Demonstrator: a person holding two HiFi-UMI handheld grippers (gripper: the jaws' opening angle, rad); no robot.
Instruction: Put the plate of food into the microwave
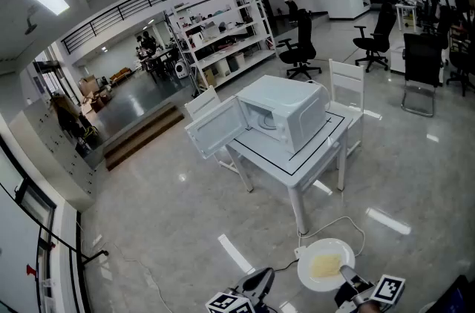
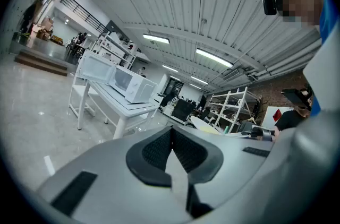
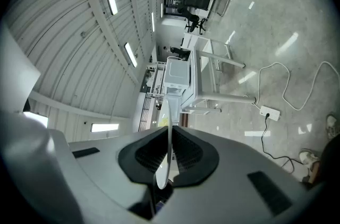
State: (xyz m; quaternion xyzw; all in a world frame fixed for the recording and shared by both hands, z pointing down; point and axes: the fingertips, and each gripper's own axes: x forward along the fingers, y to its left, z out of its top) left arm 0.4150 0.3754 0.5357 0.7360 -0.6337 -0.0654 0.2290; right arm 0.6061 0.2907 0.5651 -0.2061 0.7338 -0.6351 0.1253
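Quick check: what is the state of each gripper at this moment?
Left gripper: jaws closed, holding nothing.
Right gripper: jaws closed on the rim of the plate of food.

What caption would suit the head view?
Right gripper holds a plate of food; open microwave sits on white table ahead.

The head view's bottom edge cuts off the left gripper [image 1: 256, 282] and right gripper [image 1: 349, 279]; between the right jaws, the rim of the plate [image 1: 310, 255] is hidden.
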